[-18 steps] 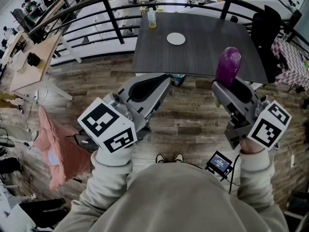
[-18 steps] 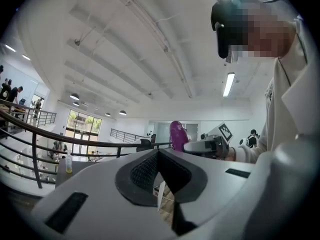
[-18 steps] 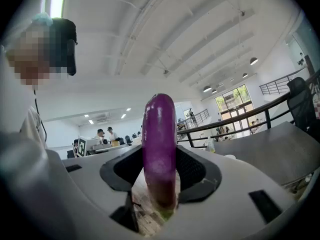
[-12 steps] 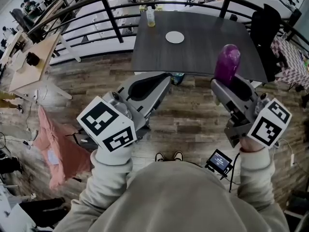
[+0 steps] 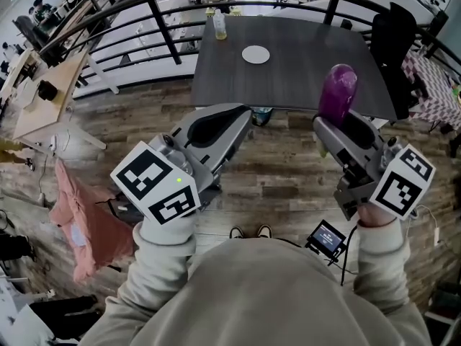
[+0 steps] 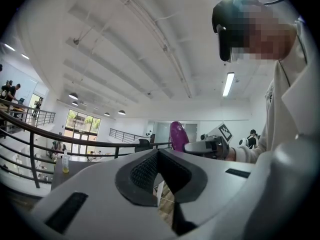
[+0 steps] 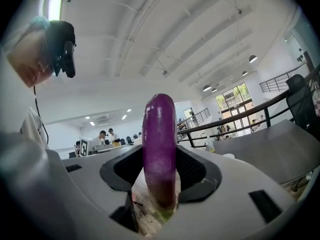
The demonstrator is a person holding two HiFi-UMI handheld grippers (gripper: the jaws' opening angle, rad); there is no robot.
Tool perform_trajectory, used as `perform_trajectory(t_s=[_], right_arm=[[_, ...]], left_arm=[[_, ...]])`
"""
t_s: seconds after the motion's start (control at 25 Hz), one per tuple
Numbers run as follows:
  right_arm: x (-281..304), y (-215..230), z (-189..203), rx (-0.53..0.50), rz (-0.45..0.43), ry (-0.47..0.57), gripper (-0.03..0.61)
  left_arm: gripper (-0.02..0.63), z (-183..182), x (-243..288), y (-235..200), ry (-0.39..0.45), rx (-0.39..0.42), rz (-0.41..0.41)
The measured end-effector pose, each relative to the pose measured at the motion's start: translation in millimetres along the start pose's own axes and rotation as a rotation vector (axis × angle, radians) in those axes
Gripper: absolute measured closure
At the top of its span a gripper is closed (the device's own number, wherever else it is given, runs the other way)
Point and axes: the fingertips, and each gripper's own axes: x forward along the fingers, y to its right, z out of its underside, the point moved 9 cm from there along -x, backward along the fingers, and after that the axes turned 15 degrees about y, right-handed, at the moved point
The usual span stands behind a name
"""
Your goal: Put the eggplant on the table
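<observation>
1. Left tongs (image 5: 243, 114): clenched tip to tip with nothing between them, held level over the floor short of the table. I judge them idle for this step.
2. Table (image 5: 302, 85): dark top, straight ahead. A bottle (image 5: 219, 24) stands at its far left corner and a plate (image 5: 256, 54) lies just right of that. The near half and the right side are bare.
3. Right tongs (image 5: 333, 125): grasping the eggplant (image 5: 338, 92) low on its body, pads on either side. It stands upright with the green stem end down and most of its length above the jaws.
4. Position of the eggplant: in the air, its top showing against the table's near right edge. It is not yet over the top.
5. Step in hand, as I judge it: carry to the table. I should step in until the tongs are well over the bare near-right area, clear of the plate.
6. Method: lower until the eggplant rests on the top, tipping it onto its side, since it is round and top-heavy.
7. Release: ease the jaws apart only once it lies on the table, then draw straight back.
8. Hazard: letting go near the edge, where it may roll off.
</observation>
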Motion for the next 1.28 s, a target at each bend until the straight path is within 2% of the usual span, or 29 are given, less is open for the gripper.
perform_trajectory(t_s=[0.32,0.56,0.76,0.96,1.28], right_arm=[[-39,24,-20,0.041,-0.014,0.049,0.368],[-56,37,-23,0.054,-0.043,0.040,0.368],[-59,44,-27,0.076,-0.066,0.049,0.368],[-59,46,-28,0.063,-0.089,0.041,0.368],[-45,52,-27,0.049,-0.076,0.041,0.368]], left_arm=[[0.607,6,34,32,-0.011,0.011,0.009],[0.607,15,46,52,-0.002,-0.036,-0.003],[0.607,10,48,64,-0.036,-0.017,0.041],[0.607,14,49,60,-0.046,-0.021,0.027],[0.607,13,51,41,-0.021,-0.027,0.025]])
